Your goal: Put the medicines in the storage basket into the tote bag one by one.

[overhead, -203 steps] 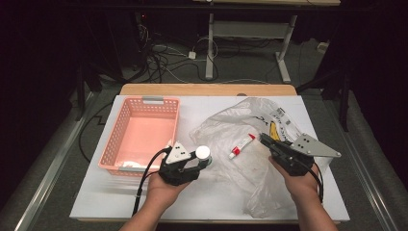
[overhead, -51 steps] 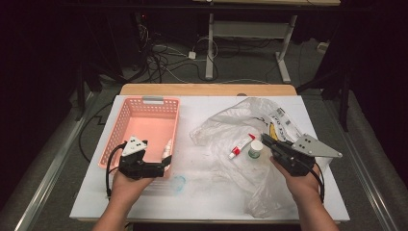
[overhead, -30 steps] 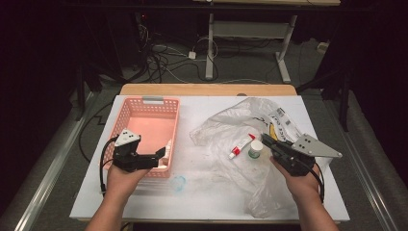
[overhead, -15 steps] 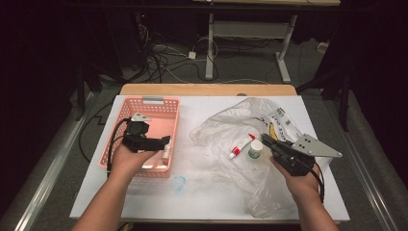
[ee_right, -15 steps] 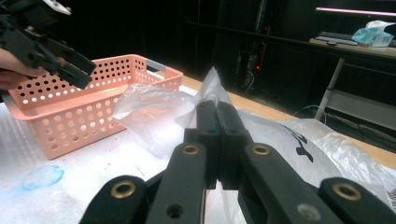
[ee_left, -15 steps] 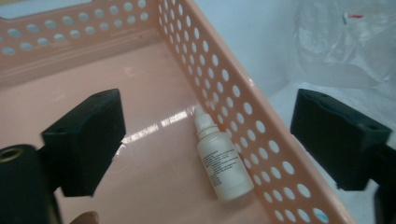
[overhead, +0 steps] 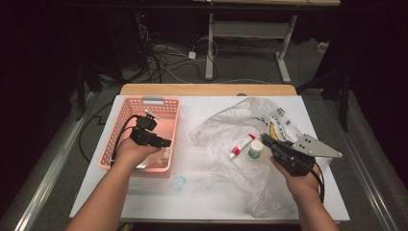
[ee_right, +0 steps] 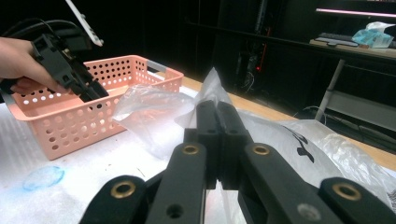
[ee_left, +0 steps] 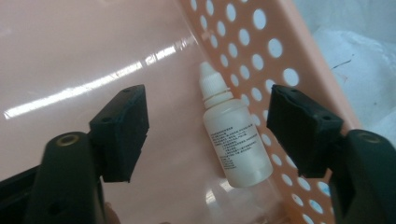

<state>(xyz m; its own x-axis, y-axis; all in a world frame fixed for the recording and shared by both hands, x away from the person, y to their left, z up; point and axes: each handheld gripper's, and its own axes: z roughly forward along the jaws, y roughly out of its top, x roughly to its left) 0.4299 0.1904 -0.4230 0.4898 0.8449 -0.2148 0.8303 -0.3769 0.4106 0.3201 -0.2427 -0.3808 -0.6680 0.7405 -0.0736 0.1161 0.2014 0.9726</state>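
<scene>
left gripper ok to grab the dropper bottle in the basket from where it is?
Probably yes. The bottle lies on the basket floor between the left gripper's jaws, which have just been closing; pads not touching yet. The basket wall beside it may crowd one jaw.

Both forearms are bare. The left claw [overhead: 162, 143] is black with blocky pads, brass-ringed screw holes and a black cable. The right claw [overhead: 267, 140] carries a grey three-cornered plate.

Bright table, dark surroundings, basket glare
</scene>
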